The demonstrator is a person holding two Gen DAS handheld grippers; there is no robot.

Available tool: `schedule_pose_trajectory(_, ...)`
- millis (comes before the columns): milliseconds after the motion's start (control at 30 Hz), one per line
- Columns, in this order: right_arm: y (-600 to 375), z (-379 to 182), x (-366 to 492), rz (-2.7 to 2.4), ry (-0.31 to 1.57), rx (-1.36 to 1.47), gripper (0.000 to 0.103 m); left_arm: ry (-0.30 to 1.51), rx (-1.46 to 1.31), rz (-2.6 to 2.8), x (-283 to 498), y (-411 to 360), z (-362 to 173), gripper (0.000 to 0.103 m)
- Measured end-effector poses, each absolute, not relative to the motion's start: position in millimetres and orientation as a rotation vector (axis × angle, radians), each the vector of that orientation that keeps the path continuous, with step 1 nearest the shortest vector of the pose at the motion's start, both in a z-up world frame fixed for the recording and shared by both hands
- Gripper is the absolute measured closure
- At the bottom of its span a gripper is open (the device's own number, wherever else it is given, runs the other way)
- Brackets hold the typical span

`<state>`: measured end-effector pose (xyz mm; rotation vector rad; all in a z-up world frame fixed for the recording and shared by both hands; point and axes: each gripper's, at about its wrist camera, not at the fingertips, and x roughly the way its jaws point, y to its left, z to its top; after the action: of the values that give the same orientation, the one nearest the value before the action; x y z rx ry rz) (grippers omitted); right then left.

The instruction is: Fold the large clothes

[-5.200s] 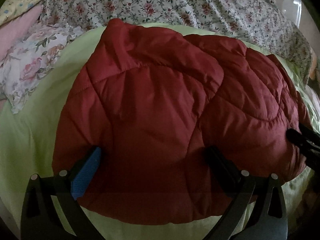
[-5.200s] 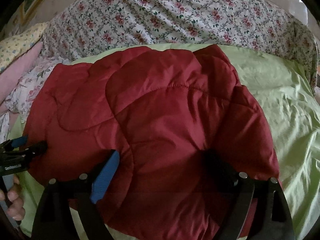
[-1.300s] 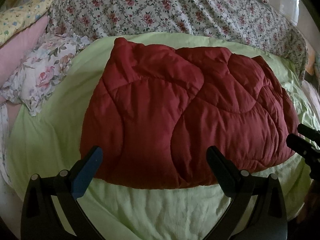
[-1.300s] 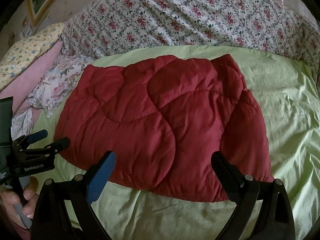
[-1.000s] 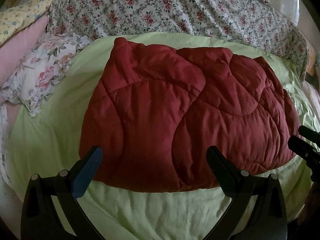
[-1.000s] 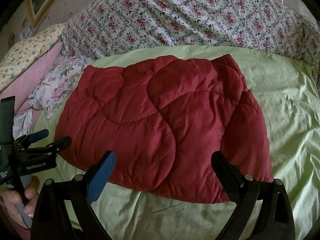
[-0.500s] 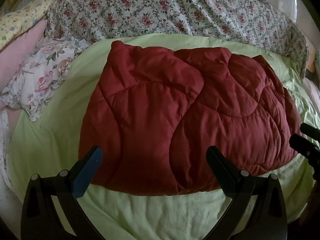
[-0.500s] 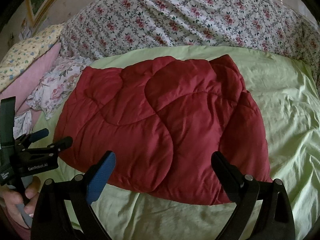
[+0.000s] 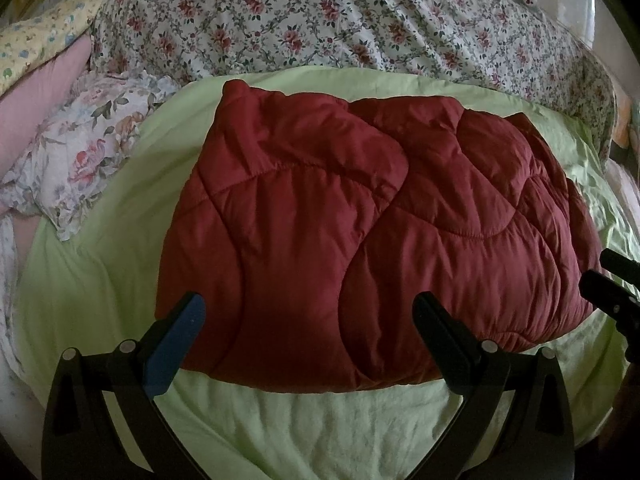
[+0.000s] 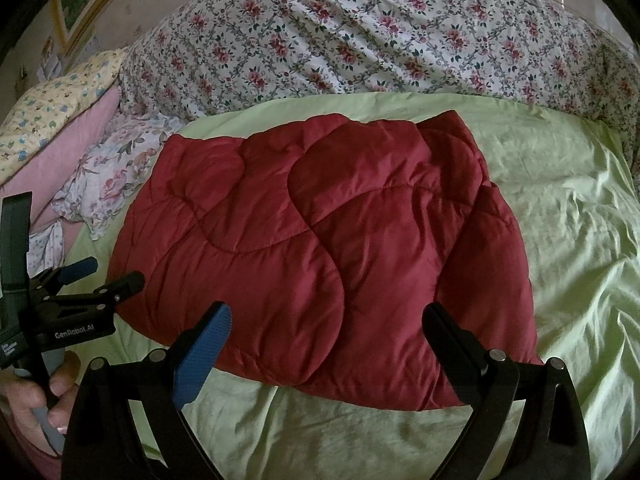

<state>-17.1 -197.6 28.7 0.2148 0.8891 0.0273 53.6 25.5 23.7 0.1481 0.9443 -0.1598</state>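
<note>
Two grippers, the left gripper [image 9: 306, 314] and right gripper [image 10: 326, 324], hang with jaws spread wide over the folded red quilt [image 9: 360, 232] on the bed [image 9: 320, 420], likely because folding looks done.

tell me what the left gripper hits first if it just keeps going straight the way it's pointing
Most likely the folded red quilt. The left gripper is open, its fingers framing the quilt's near edge on the green sheet. Depth is unclear, but nothing shows between them.
</note>
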Motion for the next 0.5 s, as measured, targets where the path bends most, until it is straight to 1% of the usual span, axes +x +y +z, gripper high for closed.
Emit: schedule_pose_trajectory(500,-198.2,29.1,-16.2,0.027,0.893,0.218,0.006,0.966,0.133,-0.151,57.4,25.6,20.2,0.0)
